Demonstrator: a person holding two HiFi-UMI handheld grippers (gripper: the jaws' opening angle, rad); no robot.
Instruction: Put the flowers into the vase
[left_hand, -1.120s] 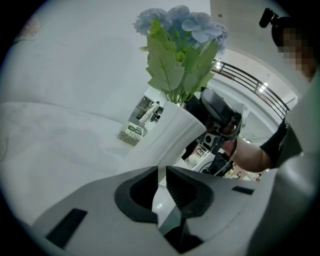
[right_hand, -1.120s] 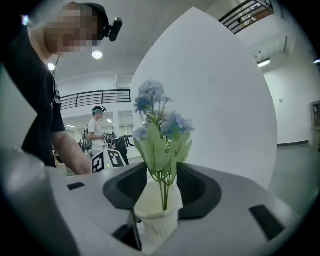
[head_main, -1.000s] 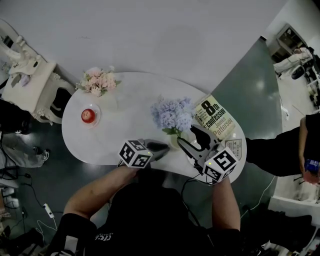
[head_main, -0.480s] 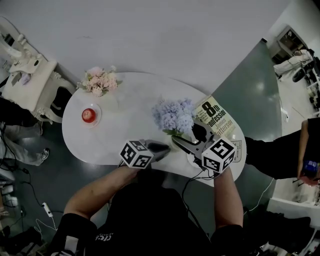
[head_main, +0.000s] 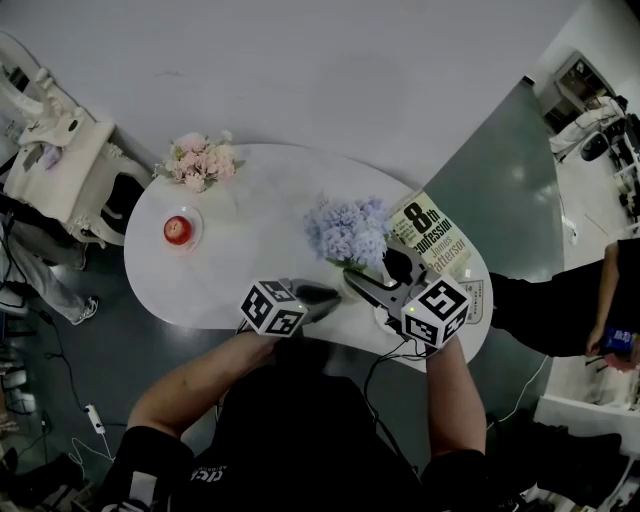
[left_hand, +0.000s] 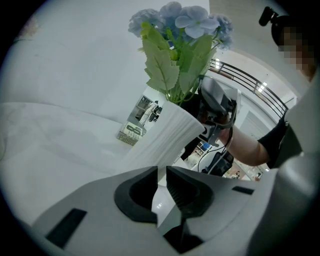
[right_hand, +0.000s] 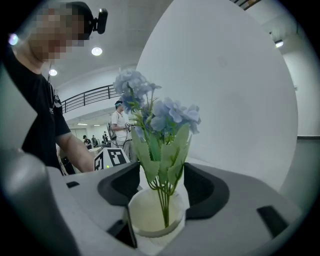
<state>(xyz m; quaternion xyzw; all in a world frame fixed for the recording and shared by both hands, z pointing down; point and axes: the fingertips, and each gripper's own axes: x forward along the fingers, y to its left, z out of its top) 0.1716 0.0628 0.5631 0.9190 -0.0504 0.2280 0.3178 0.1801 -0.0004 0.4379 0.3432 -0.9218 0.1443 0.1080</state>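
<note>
Right gripper newly open around flowers, stems upright

1. Flowers: pale blue blooms with green leaves, stems standing upright in the vase, just right of centre in the head view.
2. Vase: white, ribbed, upright, mouth up.

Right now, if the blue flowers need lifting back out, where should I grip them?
Grip the bare stems just above the vase rim, below the leaves, coming in level from the right. They stand upright in one thin bunch there. The right claw, whose jaws have just been opening, straddles them without touching.
</note>
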